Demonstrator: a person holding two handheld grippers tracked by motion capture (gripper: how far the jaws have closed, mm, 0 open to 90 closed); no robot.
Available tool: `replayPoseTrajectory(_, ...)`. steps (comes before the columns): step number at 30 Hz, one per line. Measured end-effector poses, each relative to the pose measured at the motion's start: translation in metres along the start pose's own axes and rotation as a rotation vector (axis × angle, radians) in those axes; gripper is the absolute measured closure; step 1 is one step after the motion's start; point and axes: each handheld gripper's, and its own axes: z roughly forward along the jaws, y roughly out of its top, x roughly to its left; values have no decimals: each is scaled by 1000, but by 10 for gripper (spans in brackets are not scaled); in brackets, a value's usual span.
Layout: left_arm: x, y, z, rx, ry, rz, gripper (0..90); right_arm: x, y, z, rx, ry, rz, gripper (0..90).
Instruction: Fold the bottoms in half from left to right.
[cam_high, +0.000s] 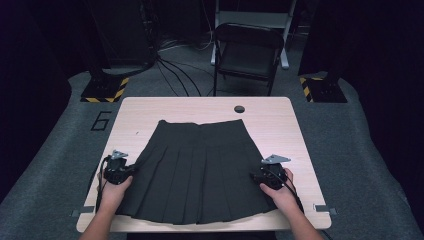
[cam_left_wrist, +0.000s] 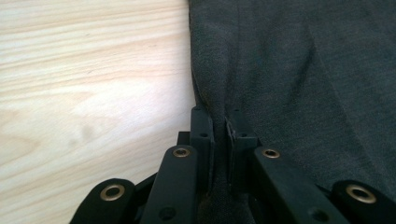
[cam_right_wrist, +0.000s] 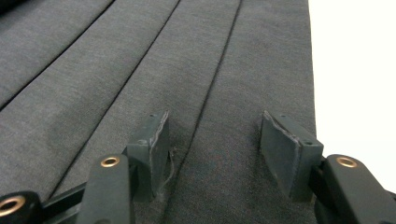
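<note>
A dark grey pleated skirt (cam_high: 195, 170) lies flat on the light wooden table (cam_high: 150, 107), waistband at the far side and hem towards me. My left gripper (cam_high: 125, 167) is at the skirt's left edge. In the left gripper view its jaws (cam_left_wrist: 220, 126) are shut, with a fold of the skirt's edge (cam_left_wrist: 303, 70) pinched between them beside bare tabletop (cam_left_wrist: 84, 70). My right gripper (cam_high: 262, 175) sits on the skirt's right side. In the right gripper view it (cam_right_wrist: 215, 135) stands open, pads resting on the pleats (cam_right_wrist: 116, 70) near the right edge, a pleat line between them.
A small round hole (cam_high: 239, 108) marks the table's far edge. Behind the table stands a black folding chair (cam_high: 247, 52), with cables (cam_high: 175, 70) on the floor. Stand bases with yellow-black tape (cam_high: 105, 90) (cam_high: 320, 90) flank the far corners.
</note>
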Motion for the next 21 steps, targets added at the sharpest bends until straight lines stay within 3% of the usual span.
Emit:
replayPoseTrajectory(7,9,-2,-7,1,23,-28,840,15,2,2,11,31,-44,422)
replayPoseTrajectory(8,12,-2,-10,22,24,-9,840,15,2,2,11,31,-44,422)
replayPoseTrajectory(14,23,-5,-15,14,22,-62,842,25,3,3,16,59,-71,421)
replayPoseTrajectory(21,28,-5,-21,11,43,-64,846,33,3,3,27,78,-83,423)
